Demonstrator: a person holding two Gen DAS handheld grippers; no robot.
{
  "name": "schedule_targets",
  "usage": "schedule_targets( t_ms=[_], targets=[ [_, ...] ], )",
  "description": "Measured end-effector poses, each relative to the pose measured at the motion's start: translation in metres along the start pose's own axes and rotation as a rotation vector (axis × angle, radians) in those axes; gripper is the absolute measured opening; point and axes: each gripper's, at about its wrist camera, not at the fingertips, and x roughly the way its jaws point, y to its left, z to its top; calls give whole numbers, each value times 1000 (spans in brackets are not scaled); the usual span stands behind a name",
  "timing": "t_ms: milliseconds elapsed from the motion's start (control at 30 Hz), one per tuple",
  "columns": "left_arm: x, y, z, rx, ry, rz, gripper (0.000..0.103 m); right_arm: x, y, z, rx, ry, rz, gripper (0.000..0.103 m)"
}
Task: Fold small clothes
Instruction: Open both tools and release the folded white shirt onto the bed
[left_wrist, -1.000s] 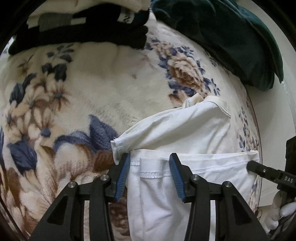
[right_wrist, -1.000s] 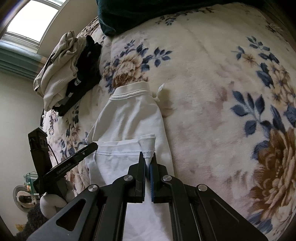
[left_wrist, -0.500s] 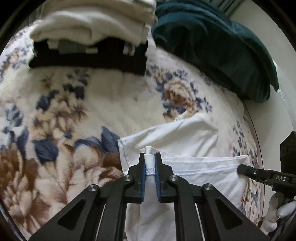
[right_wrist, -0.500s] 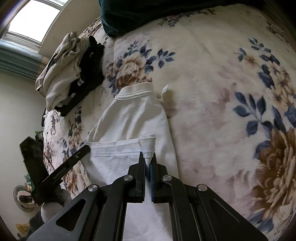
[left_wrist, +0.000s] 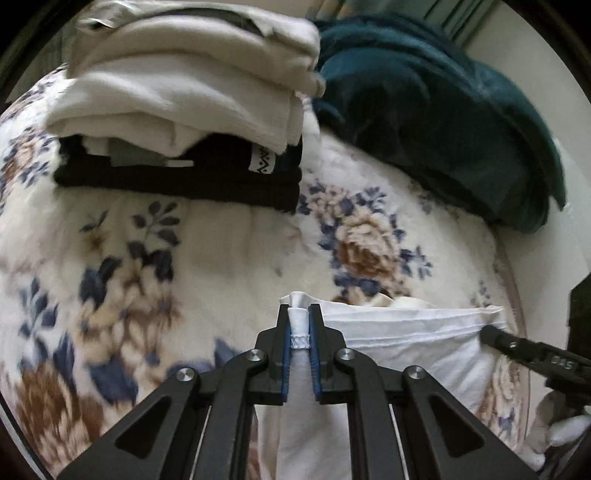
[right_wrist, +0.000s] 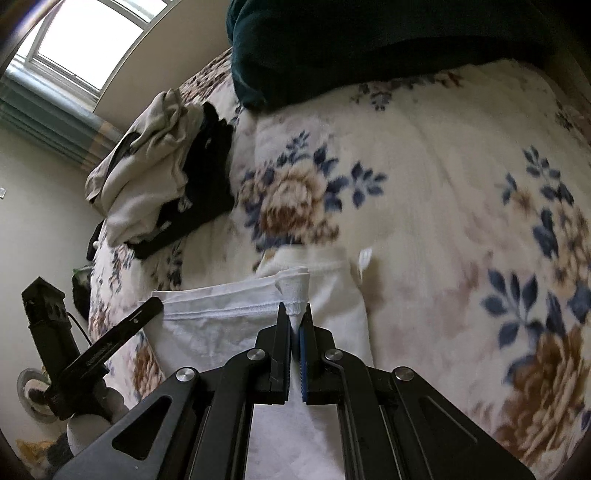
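1. The left claw is clamped on one hem corner of the white shirt; the cloth bunches between its blue pads with the stitched hem showing.
2. The right claw is pinched tight on the other hem corner, which stands up in a small peak above its tips.
3. Judging from the taut hem line between the two grips, a corner in each claw lets the lower edge travel as one straight line, so a fold would land square.
4. The shirt lies on the bed's floral blanket, its lower part raised at the hem and its collar end flat beyond.
5. Open blanket lies ahead of the collar and to the right in the right view, roomy enough to carry the hem forward.
6. The folded stack sits further up the bed, well apart from the shirt, and the dark green cover lies beside it, near the wall edge.
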Motion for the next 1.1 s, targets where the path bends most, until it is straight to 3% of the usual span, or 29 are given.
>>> schedule_targets(
  t_ms=[200, 333, 367, 433, 467, 500, 567, 700, 867, 900, 933, 1000, 1100],
  targets=[
    [58, -2, 21, 62, 111, 31, 7, 31, 0, 28, -13, -11, -73, 4],
    [82, 9, 20, -2, 217, 34, 12, 59, -16, 39, 5, 29, -132, 4],
    [77, 13, 19, -26, 213, 34, 19, 65, -21, 40, 12, 47, -135, 5],
    [61, 17, 18, -59, 186, 29, 34, 76, -30, 40, 21, 104, -135, 13],
    [51, 21, 17, -81, 167, 14, 42, 76, -32, 40, 22, 121, -137, 24],
    [37, 23, 14, -107, 142, 11, 45, 71, -34, 39, 17, 110, -140, 39],
    [12, 27, 5, -155, 97, -8, 58, 54, -40, 35, 22, 92, -134, 48],
    [-6, 28, -15, -178, 93, -32, 59, 32, -58, 18, 134, 127, -37, 48],
    [37, 29, -26, -90, 194, 78, 59, 55, -62, -1, 129, 213, 1, 48],
    [47, 28, -28, -61, 212, 123, 59, 63, -62, -2, 118, 223, -17, 48],
    [54, 33, -28, -58, 230, 123, 61, 67, -63, -3, 110, 224, -50, 48],
    [54, 43, -26, -98, 234, 95, 61, 71, -68, -1, 95, 215, -167, 48],
    [29, 47, -22, -164, 184, 71, 59, 66, -76, 5, 130, 201, -226, 48]
  ],
)
